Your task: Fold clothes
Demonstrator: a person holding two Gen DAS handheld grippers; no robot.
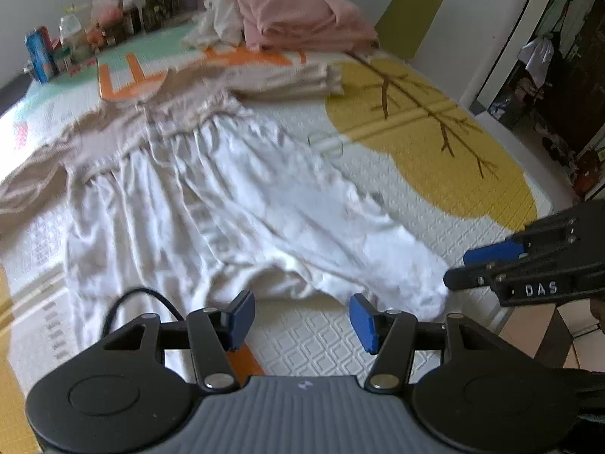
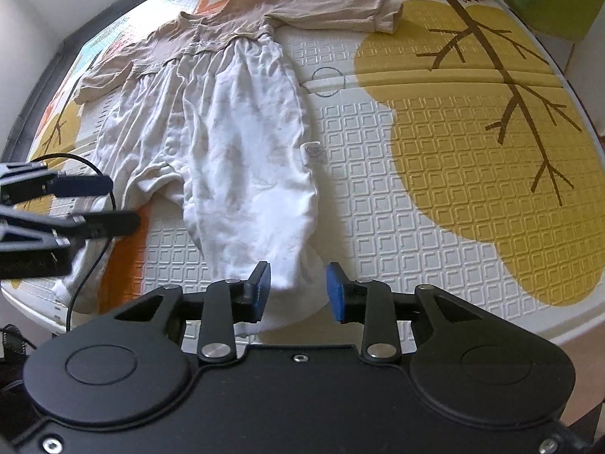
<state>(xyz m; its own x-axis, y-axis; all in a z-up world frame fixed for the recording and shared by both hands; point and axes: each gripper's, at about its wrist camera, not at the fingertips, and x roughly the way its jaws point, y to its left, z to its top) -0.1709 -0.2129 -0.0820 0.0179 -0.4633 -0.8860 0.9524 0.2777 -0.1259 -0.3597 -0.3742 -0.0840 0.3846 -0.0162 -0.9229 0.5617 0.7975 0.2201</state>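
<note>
A baby romper [image 2: 242, 140] with a beige top and white legs lies spread flat on the patterned play mat [image 2: 416, 174]. In the right wrist view my right gripper [image 2: 298, 291] stands open around the end of the right leg; the cloth lies between the blue pads [image 2: 336, 295], which do not press on it. In the left wrist view the romper [image 1: 211, 196] stretches away, and my left gripper [image 1: 302, 321] is open over bare mat just short of the white hem, nothing between its pads. The right gripper [image 1: 459, 266] shows at the right edge there, and the left gripper [image 2: 109, 204] at the left edge of the right wrist view.
A pile of pink clothes [image 1: 302, 15] and a white cloth [image 1: 219, 19] sit at the mat's far end. Bottles and cans [image 1: 41, 56] line the back left. A green chair [image 1: 412, 19] stands behind. A black cable [image 2: 90, 265] hangs by the left gripper at the mat's near edge.
</note>
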